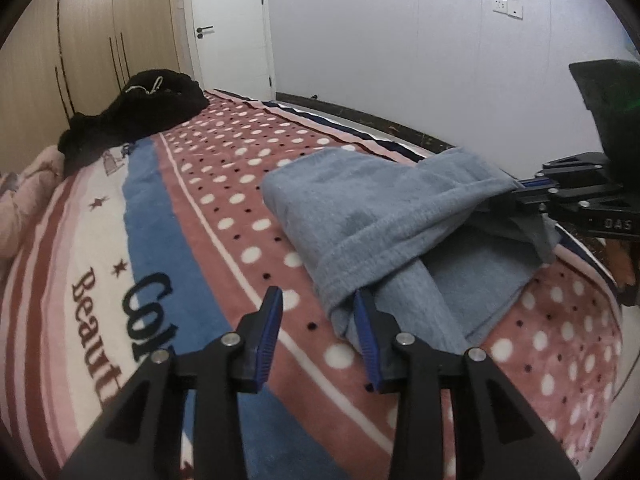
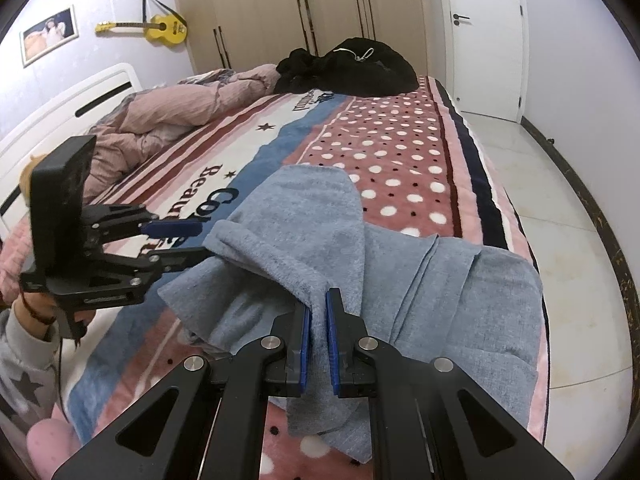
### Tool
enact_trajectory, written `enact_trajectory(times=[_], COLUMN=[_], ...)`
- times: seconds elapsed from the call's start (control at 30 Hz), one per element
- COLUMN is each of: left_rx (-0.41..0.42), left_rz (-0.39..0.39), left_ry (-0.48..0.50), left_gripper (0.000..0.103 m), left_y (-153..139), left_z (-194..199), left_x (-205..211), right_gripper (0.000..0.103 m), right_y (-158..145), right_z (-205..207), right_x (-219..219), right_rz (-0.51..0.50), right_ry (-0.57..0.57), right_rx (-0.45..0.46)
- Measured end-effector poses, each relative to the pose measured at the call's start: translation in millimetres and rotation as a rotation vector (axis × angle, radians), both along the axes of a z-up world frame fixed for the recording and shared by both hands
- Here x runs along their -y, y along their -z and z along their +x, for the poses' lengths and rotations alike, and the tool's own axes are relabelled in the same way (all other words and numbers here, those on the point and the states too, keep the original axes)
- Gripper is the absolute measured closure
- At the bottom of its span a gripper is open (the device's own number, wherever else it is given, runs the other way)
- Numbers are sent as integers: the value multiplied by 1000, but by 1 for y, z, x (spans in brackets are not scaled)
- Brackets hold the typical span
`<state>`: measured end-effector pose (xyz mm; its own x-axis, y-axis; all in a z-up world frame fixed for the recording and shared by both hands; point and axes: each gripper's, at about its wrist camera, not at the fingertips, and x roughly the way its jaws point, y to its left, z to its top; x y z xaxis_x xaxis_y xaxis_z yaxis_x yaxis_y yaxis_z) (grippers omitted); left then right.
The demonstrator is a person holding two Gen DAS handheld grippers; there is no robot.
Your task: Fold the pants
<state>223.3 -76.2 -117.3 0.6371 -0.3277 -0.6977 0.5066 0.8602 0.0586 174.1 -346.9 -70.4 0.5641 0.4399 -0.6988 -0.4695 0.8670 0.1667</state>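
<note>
Grey-blue pants lie part-folded on the spotted blanket, near the bed's floor-side edge; 1 end is lifted, not flat.

Right gripper: pads pinched together on a bunch of the pants' cloth.

Left gripper: jaws apart, gripping nothing. Its right finger is tucked under the hem fold; the left finger stands over bare blanket.

Risks, as judged:
- With only 1 corner held, a pull may drag the whole stack skew and undo the fold.
- The tucked finger could snag the hem on withdrawal.
- Cloth near the bed edge could slide toward the floor.
</note>
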Motion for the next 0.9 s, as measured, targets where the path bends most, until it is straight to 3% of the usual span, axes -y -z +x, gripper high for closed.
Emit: enact_trajectory(times=[0.07, 0.2, 0.4, 0.47, 0.9], left_rx=[18, 61, 48, 47, 48], left_rz=[0, -5, -19, -38, -11], left_ry=[-16, -23, 1, 3, -6], left_gripper=[72, 83, 89, 98, 101], left_y=[-2, -6, -2, -3, -3], left_z=[0, -3, 5, 6, -34], left_x=[0, 4, 14, 15, 9], right_gripper=[101, 101, 101, 100, 99], right_y=[-1, -2, -1, -1, -5], right_z=[0, 0, 0, 0, -3], right_x=[0, 2, 0, -1, -3], right_rz=[1, 21, 32, 31, 60], right_ry=[-2, -4, -15, -16, -47], right_rx=[3, 3, -8, -7, -3])
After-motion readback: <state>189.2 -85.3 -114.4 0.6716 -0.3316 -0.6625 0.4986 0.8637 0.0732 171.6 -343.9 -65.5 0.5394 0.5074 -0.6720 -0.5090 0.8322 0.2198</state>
